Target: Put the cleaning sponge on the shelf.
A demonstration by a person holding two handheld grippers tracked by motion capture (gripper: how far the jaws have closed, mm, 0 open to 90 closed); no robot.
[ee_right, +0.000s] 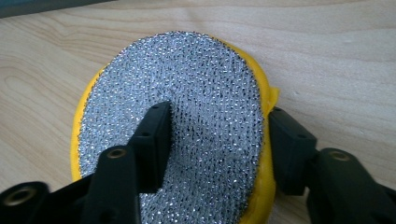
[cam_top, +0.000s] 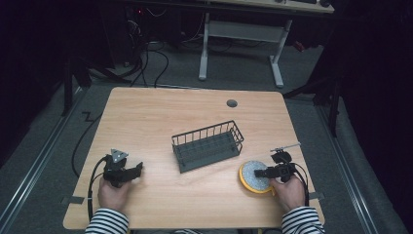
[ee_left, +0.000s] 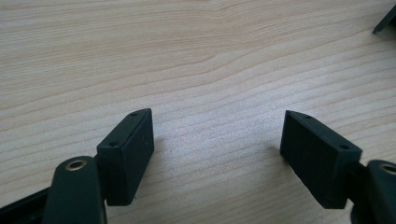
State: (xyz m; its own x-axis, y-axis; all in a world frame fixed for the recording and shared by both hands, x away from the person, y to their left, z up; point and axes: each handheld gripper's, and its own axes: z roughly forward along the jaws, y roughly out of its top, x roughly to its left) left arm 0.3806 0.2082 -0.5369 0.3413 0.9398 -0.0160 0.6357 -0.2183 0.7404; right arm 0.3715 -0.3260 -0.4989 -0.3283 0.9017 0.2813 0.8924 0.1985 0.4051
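High view, scouring pad: I see a round scouring pad, silver mesh on top with a yellow sponge body, lying flat near the right front edge of the wooden surface, just right of the black wire basket.
High view, right gripper: my right gripper lies low over the pad's right half, fingers pointing left across it.
High view, left gripper: my left gripper sits near the left front of the surface, well apart from the pad and the basket.
Left gripper view, fingers: the two fingers stand wide apart over bare wood, nothing between them.
Right gripper view, pad: the scouring pad lies face up, its mesh glittering, a yellow rim showing round the edge.
Right gripper view, fingers: one finger rests on the mesh face, the other sits outside the yellow rim, so a strip of the pad lies between them; whether they already pinch it I cannot tell.
Handling, my judgement: I expect it to be light and soft, the sponge squashing under pressure and springing back; the mesh should give plenty of friction, so slipping is unlikely.
Where to hold, my judgement: I would bite the near edge, one finger on the mesh and one against the yellow side, deep enough that the pad does not fold and droop.
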